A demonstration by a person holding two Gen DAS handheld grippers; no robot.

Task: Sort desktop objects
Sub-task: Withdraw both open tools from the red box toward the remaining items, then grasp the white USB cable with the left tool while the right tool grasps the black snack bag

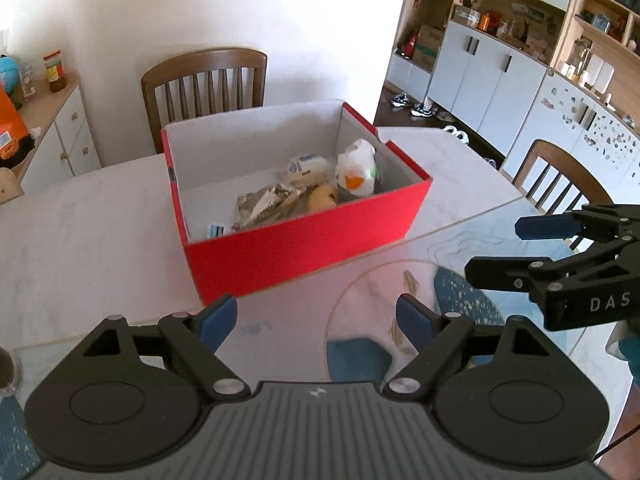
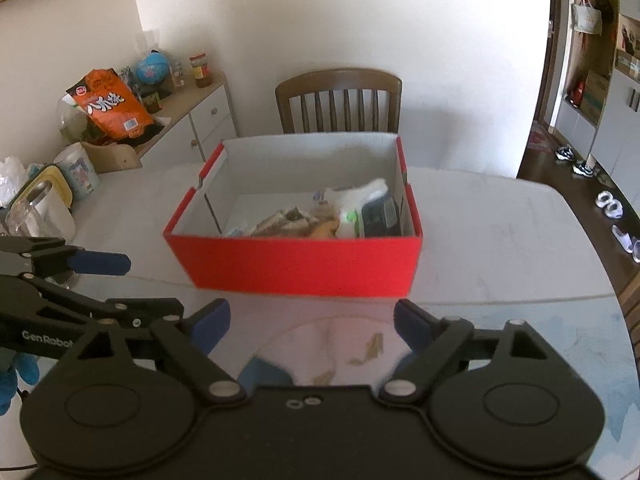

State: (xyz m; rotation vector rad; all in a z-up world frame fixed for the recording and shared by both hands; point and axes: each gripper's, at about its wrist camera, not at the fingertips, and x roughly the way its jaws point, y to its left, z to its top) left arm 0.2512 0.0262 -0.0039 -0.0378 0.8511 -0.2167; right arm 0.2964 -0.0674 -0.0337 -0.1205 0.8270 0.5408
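A red box (image 1: 304,240) with a white inside stands on the pale table (image 1: 92,232). In it lie a crumpled silvery wrapper (image 1: 264,204), a yellow round thing (image 1: 322,198), a white packet with an orange mark (image 1: 356,172) and a small blue-labelled packet (image 1: 306,168). My left gripper (image 1: 316,312) hangs open and empty just in front of the box's near wall. My right gripper (image 1: 496,248) is beside it on the right, also open and empty. In the right wrist view the box (image 2: 296,264) is straight ahead of the right gripper (image 2: 311,314), with the left gripper (image 2: 152,284) at its left.
A wooden chair (image 1: 204,84) stands behind the table and another chair (image 1: 560,176) to the right. A sideboard (image 2: 188,120) at the left carries an orange bag (image 2: 110,104) and jars. A glass container (image 2: 36,212) and a printed tub (image 2: 78,170) sit at the table's left end.
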